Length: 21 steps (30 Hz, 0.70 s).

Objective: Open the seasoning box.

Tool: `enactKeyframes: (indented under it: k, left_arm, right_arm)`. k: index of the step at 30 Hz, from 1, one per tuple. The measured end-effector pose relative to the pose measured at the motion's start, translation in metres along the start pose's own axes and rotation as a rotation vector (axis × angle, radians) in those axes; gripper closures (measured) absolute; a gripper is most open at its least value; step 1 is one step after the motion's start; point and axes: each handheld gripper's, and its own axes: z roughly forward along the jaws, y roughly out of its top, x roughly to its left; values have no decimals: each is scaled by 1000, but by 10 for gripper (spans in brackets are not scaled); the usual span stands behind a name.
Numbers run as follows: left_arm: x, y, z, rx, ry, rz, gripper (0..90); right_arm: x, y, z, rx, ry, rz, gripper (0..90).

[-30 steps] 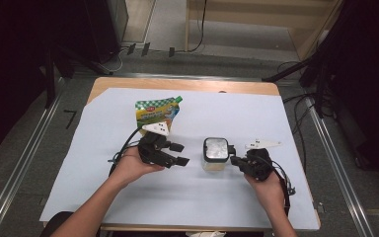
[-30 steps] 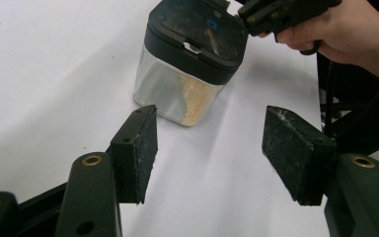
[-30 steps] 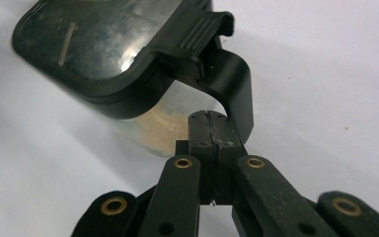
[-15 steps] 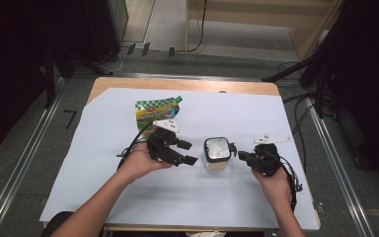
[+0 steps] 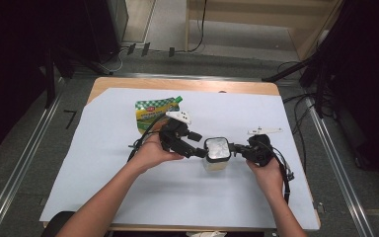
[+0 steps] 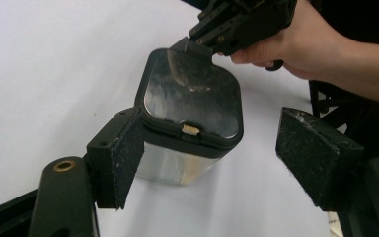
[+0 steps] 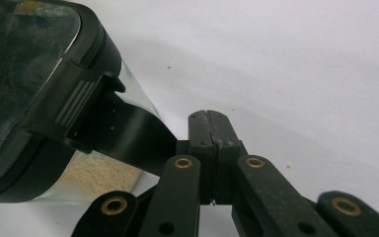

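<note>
A clear jar [image 5: 217,150] with a black-rimmed lid stands mid-table and holds a pale powder at the bottom. My left gripper [image 5: 197,144] reaches it from the left. Its jaws have just been opening and now stand open on either side of the jar's near end [image 6: 192,94], and the pads [image 6: 121,158] do not press on it. My right gripper [image 5: 236,148] is shut, its tip against the jar's right edge. In the right gripper view the closed jaws [image 7: 209,118] sit beside a black latch flap [image 7: 123,133] that hangs down from the lid [image 7: 24,74].
A green and yellow pouch [image 5: 153,112] lies flat behind the left hand. A pale sheet [image 5: 128,197] covers the wooden table. Cables trail from both grippers, and dark floor and metal rails surround the table.
My left gripper has moved right up to the jar and its jaws have spread wider. The right gripper has shifted a little along the jar's right side.
</note>
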Motion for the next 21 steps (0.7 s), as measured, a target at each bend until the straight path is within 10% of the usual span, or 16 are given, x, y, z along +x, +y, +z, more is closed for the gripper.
enactKeyframes:
  k: [21]
  left_arm:
    - [-2,-17,22,36,33,44,150]
  right_arm:
    - [10,-3,9,8,-39,-18,900]
